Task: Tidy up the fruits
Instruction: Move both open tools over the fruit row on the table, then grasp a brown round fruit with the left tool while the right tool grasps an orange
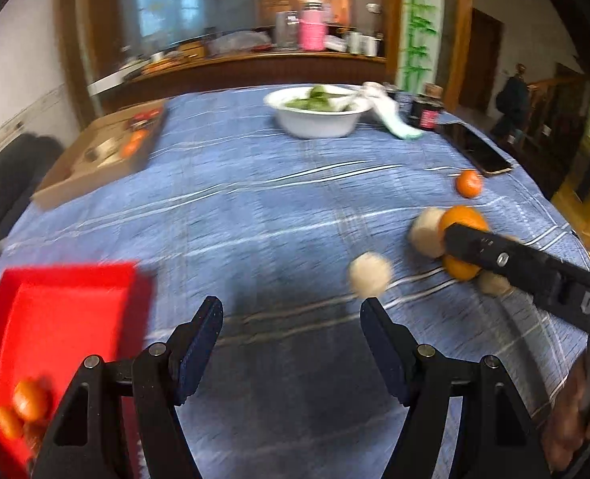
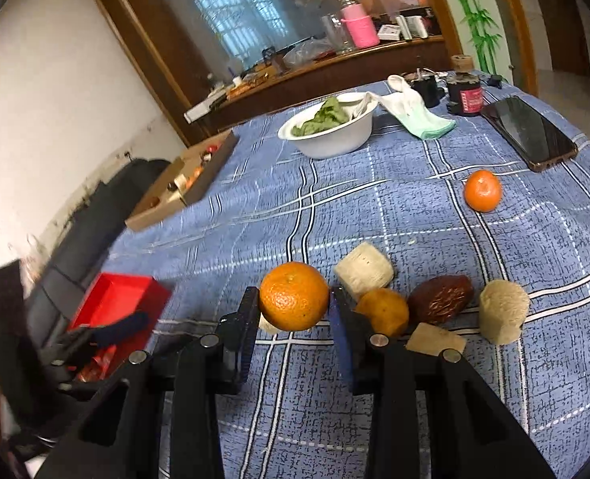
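right gripper point(image 2: 293, 311) pinches the large orange point(image 2: 294, 301) across its widest part, both pads pressed to its sides, probably so the round fruit cannot roll free on the way to the red tray point(image 2: 109, 299). left gripper point(image 1: 291, 319) hangs spread and empty just beside that tray, where tangerines point(image 1: 25, 405) already sit, apparently free for another pick. relative to the tray, the small tangerine point(image 2: 482, 191) lies well apart.
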The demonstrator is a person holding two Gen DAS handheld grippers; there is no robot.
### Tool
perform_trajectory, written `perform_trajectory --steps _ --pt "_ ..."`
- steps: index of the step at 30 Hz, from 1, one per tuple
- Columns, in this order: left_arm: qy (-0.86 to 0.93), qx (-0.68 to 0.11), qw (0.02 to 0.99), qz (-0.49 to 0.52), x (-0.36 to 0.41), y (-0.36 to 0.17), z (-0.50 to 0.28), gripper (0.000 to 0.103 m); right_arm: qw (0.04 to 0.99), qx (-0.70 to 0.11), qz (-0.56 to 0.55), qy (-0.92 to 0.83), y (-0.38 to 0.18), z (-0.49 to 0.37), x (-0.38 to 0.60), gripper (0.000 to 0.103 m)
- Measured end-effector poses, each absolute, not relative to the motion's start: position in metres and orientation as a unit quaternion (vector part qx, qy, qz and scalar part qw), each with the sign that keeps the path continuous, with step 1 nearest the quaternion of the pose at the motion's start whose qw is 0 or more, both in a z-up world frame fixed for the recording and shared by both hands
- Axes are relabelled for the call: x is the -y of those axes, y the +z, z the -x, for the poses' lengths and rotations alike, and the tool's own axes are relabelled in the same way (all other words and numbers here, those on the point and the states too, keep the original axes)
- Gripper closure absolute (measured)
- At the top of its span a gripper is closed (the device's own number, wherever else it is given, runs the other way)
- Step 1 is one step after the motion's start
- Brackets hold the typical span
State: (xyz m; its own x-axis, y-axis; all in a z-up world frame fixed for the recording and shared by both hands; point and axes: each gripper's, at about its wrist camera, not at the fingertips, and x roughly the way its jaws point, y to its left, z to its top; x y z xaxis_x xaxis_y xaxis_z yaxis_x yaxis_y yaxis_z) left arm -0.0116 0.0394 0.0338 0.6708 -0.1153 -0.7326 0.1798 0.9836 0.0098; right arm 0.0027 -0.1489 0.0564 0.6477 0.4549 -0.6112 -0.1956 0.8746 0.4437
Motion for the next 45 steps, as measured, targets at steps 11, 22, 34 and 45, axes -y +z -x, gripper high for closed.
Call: perform_trajectory --steps 11,22,34,45 --pt "-0.115 -0.423 0.896 -0.076 -0.001 0.013 -0.027 0.072 0.881 -0.379 -0.206 0.193 0.056 -0.005 0.158 0.070" --pt "-0.062 -0.367 0.927 0.035 -0.099 0.069 0.043 0.073 0.892 -0.369 -0.178 0.189 0.056 -0.001 0.149 0.070" --pt "0.084 -0.360 0.923 0.104 -0.281 0.072 0.083 0.073 0.864 -0.390 -0.072 0.308 0.095 0.037 0.000 0.070" --pt "0.100 -0.391 0.906 0.129 -0.324 0.040 0.063 0.072 0.832 -0.437 0.026 0.342 0.063 0.036 -0.128 0.069"
